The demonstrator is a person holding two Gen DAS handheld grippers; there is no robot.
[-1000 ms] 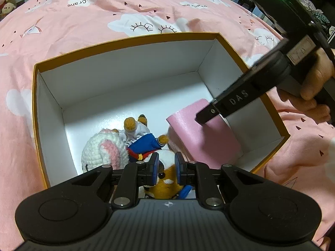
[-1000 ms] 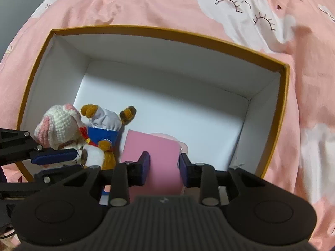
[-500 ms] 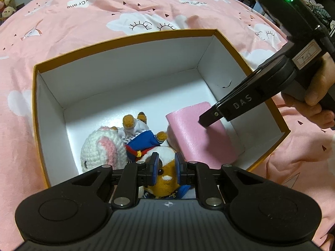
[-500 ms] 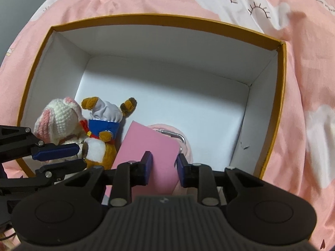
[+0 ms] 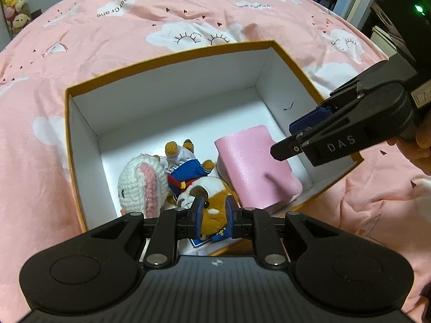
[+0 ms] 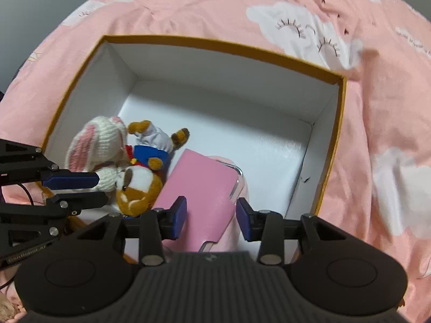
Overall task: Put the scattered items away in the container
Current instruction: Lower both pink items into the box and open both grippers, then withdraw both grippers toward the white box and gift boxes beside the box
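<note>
Left wrist view: the left gripper point(image 5: 212, 216) hangs over the near edge of the box point(image 5: 172, 56), its jaws drawn nearly together with nothing pinched between them; the head of the brown-and-white plush dog point(image 5: 207, 196) shows through the narrow gap, lying below on the box floor. The gripper body hides the near wall of the box and the dog's lower face. Beside the dog, toward the box's left wall, lies the crocheted white-and-pink bunny point(image 5: 141, 180), touching it. The pink case point(image 5: 256, 169) lies tilted near the right wall, its near end cut off by the box rim. The right gripper point(image 5: 299, 137) reaches in from the right edge of this view above the case, held by a hand point(image 5: 423, 150) that is mostly out of frame.

In the right wrist view, the right gripper point(image 6: 211, 215) has just been opening; its blue pads point(image 6: 179, 214) stand clear on either side of the pink case point(image 6: 202, 196), which is released and rests in the box point(image 6: 221, 45). A paler pink thing with a clear edge lies under the case; what it is cannot be made out. The box sits on a pink cloud-print bedspread point(image 6: 377, 123).
</note>
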